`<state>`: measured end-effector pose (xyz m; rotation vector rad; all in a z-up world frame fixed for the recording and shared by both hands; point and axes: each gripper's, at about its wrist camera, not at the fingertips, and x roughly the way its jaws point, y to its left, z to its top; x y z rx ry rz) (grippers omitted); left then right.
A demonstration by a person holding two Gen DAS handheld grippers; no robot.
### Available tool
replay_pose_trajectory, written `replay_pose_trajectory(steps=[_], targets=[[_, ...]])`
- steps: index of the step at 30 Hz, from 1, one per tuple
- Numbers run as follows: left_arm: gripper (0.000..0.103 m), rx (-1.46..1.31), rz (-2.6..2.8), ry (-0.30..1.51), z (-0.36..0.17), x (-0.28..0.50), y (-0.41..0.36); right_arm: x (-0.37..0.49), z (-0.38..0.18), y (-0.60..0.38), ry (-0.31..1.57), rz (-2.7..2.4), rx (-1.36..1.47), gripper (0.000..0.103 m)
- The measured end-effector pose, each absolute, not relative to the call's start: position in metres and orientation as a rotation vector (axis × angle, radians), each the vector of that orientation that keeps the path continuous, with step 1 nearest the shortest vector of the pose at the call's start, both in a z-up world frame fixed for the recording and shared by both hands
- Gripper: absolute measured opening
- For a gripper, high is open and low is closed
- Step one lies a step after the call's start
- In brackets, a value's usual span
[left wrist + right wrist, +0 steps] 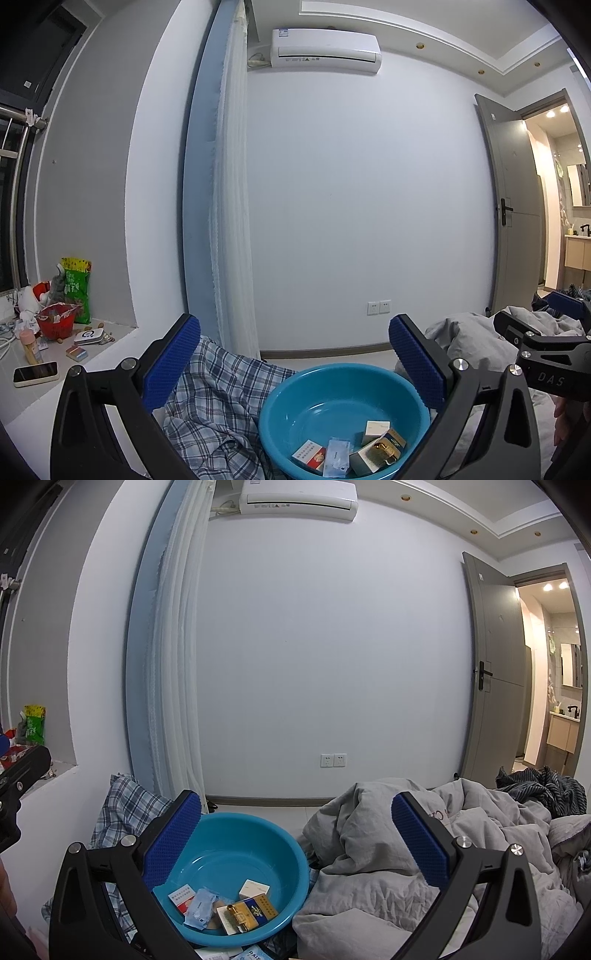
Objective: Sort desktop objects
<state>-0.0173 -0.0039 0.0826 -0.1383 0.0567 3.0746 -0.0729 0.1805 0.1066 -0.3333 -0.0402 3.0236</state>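
A blue plastic basin [332, 384] [258, 834] rests on the bed between a plaid cloth and a grey quilt. In it lie a red and white box [308, 453] [181, 894], a small white box [376, 430] [254, 888], a yellow box with a gold clip [384, 448] [251, 912] and a blue packet [337, 458] [201, 910]. My left gripper [295, 369] hangs open above the basin's near side, holding nothing. My right gripper [295, 842] is open too, above the basin's right rim and the quilt. The right gripper's body [546, 350] shows in the left wrist view.
A plaid cloth [214, 398] [125, 808] lies left of the basin, a crumpled grey quilt [406, 849] to its right. A window ledge [55, 354] at left carries a phone [36, 373], a red basket [55, 319], snack bags and small items. An open door [491, 672] stands far right.
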Motion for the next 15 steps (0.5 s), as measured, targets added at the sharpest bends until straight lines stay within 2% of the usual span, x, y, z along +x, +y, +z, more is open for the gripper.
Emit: replay_pose_trajectory(steps=[15], targets=[[0.103, -0.125, 3.079, 0.132, 0.079, -0.015, 0.006, -0.074, 0.107, 0.183, -0.026, 3.022, -0.338, 0.103]])
